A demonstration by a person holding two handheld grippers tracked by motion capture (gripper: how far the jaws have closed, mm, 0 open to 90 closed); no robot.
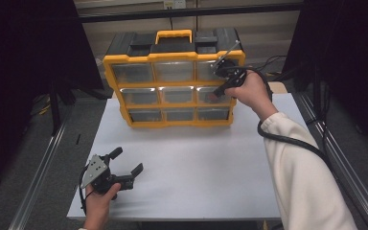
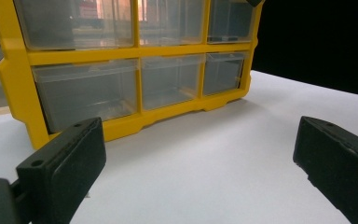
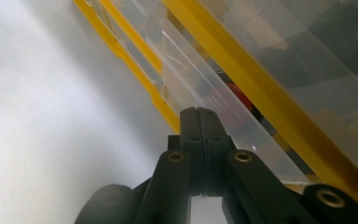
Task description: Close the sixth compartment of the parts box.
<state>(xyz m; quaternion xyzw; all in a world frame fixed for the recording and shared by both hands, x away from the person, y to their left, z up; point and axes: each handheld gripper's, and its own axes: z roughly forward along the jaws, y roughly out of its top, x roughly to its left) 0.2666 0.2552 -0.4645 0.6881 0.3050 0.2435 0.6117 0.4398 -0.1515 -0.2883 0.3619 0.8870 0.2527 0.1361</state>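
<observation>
The left gripper (image 1: 124, 165) rests on the white table (image 1: 196, 158) at the near left, jaws spread wide with nothing between them. Behind it stands the yellow organizer (image 1: 172, 86), upright at the table's far edge. The right gripper (image 1: 216, 96), jaws pressed together, tips at its middle-right drawer (image 1: 211, 95).

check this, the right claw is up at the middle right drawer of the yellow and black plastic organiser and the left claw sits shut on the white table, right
Not quite: the left claw is open, jaws wide apart with nothing between them, as the left gripper view shows. The right claw is indeed at the middle right drawer of the yellow and black plastic organiser.
</observation>
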